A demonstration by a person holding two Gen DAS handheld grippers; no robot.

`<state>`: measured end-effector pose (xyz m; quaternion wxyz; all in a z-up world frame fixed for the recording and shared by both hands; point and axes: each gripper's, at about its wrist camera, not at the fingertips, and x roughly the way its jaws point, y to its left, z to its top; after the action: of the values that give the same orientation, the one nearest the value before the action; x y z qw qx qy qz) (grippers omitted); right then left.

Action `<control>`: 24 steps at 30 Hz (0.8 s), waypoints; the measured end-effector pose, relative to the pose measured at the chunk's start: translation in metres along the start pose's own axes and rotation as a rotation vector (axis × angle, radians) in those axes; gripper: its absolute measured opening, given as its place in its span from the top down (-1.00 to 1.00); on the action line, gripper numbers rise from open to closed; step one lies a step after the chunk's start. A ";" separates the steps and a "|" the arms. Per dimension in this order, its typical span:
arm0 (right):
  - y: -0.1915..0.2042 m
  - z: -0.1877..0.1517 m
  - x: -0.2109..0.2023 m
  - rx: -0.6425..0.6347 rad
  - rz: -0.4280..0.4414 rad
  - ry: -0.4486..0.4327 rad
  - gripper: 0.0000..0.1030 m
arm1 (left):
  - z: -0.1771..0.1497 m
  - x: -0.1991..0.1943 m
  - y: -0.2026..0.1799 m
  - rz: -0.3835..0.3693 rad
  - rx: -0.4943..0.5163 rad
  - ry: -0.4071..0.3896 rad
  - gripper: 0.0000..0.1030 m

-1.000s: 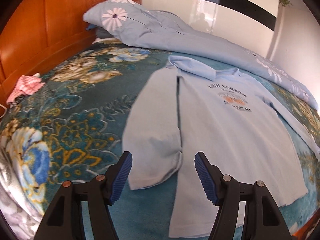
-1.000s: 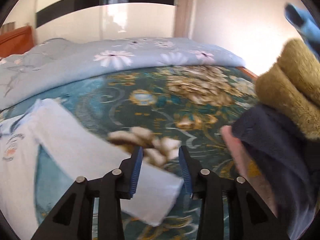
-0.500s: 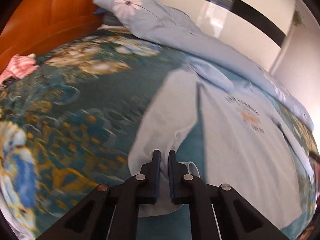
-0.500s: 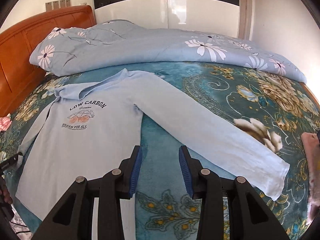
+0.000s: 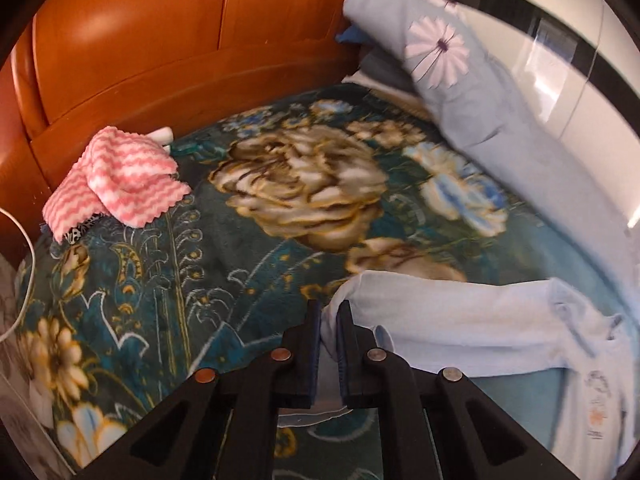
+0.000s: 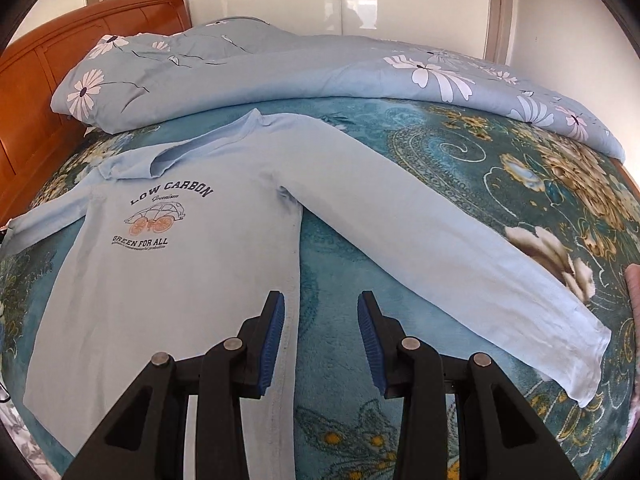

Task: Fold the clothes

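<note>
A light blue long-sleeved shirt (image 6: pixel 160 280) with "LOW CARBON" print lies face up on the teal floral bedspread (image 6: pixel 460 168). One sleeve (image 6: pixel 440 248) stretches out flat to the right. My right gripper (image 6: pixel 321 340) is open and empty, hovering over the shirt's right side seam. My left gripper (image 5: pixel 328 344) is shut on the cuff of the other sleeve (image 5: pixel 460 320), which it holds stretched out toward the wooden headboard (image 5: pixel 160 40); the shirt body (image 5: pixel 600 420) shows at the lower right of the left wrist view.
A blue flowered quilt (image 6: pixel 280 72) lies bunched along the far side of the bed. A pink and white knitted cloth (image 5: pixel 116 176) rests by the headboard. A white cable (image 5: pixel 24 280) runs at the left edge. A pinkish item (image 6: pixel 634 292) sits at the right edge.
My left gripper closed on the folded-in sleeve's cuff and pulled it outward toward the headboard. My right gripper swung from the sleeve end to the shirt's side seam, staying open.
</note>
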<state>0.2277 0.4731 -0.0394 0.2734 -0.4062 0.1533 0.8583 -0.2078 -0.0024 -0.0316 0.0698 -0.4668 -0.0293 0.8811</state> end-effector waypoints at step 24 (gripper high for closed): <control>0.052 0.067 0.045 -0.081 0.251 -0.049 0.24 | -0.050 -0.007 -0.324 -0.343 0.892 -0.087 -0.13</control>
<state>0.1323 0.4798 -0.0309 0.1511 -0.3733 0.1615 0.9010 -0.1318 0.3167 -0.0162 0.4063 -0.3425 0.2724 0.8021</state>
